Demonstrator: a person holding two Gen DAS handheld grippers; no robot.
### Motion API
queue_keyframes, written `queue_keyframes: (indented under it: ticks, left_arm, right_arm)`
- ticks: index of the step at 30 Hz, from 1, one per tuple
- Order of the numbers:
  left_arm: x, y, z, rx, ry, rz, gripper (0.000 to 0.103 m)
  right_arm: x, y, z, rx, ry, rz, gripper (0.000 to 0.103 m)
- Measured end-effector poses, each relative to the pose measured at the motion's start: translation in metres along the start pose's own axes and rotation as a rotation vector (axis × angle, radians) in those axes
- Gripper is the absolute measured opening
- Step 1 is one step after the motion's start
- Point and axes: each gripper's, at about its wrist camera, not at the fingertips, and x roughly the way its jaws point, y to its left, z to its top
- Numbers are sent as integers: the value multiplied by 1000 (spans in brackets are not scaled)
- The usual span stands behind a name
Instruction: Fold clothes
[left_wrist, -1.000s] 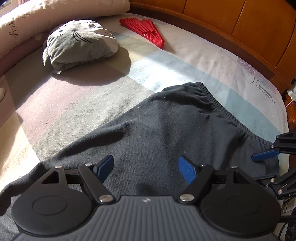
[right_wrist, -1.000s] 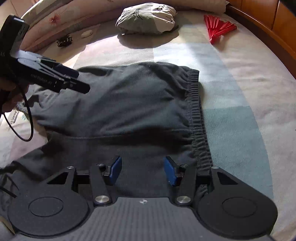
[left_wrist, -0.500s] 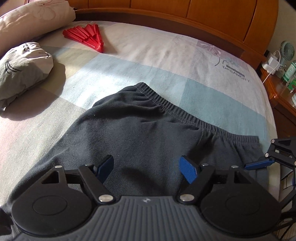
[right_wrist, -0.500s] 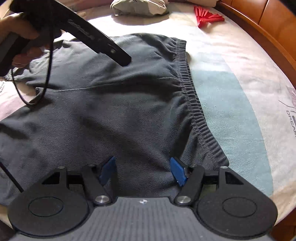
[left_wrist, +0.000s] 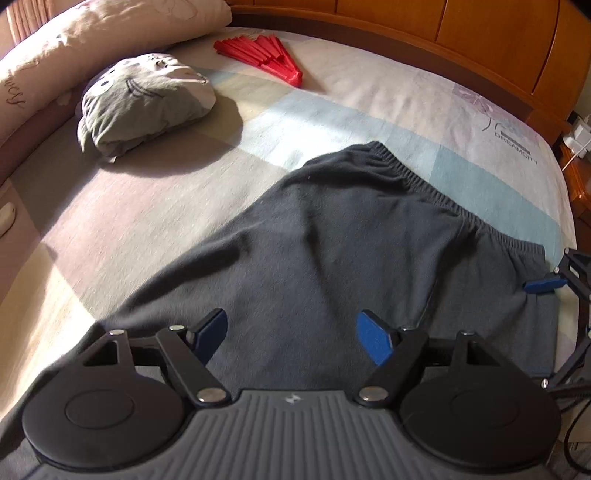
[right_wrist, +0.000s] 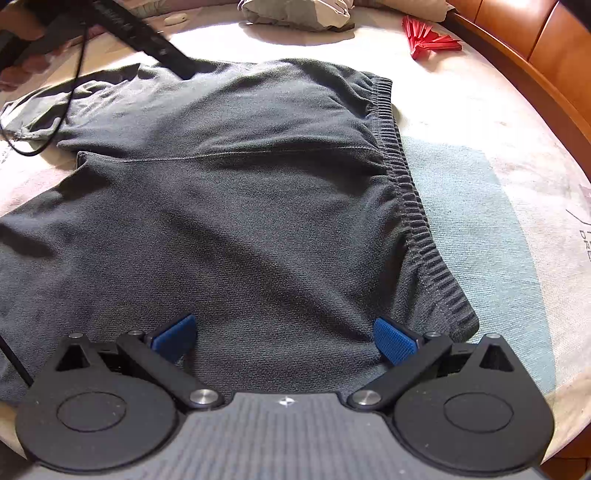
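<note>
The left tool (left_wrist: 291, 338), blue fingers spread, hovers over dark trousers (left_wrist: 332, 240) on the bed (left_wrist: 147, 206); the right tool (left_wrist: 546, 286) seemingly touches their edge.

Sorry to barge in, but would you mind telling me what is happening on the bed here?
A person holding a gripper in each hand is about to fold a pair of dark grey trousers spread out on the bed. The left gripper and the right gripper both hang open over the fabric, gripping nothing, the right one near the waistband. No fold shows yet. A grey cat pillow and a red fan lie further up the bed.
</note>
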Motion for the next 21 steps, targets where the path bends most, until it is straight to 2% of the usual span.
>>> queue_keyframes:
  ticks: [7, 11, 14, 18, 21]
  left_arm:
    - [-44, 8, -74, -58, 97, 37, 77]
    - [-59, -20, -108, -98, 98, -85, 77]
    - [-53, -38, -130, -123, 91, -161, 77]
    - [-50, -43, -157, -179, 68, -157, 76]
    - [-51, -42, -177, -223, 53, -144, 79]
  right_arm:
    - [-1, 1, 4, -37, -6, -2, 103]
    - [-9, 12, 16, -113, -12, 3, 103]
    - [-9, 23, 28, -154, -8, 43, 103]
    - [1, 44, 41, -212, 23, 86, 103]
    - [10, 55, 40, -240, 60, 99, 103]
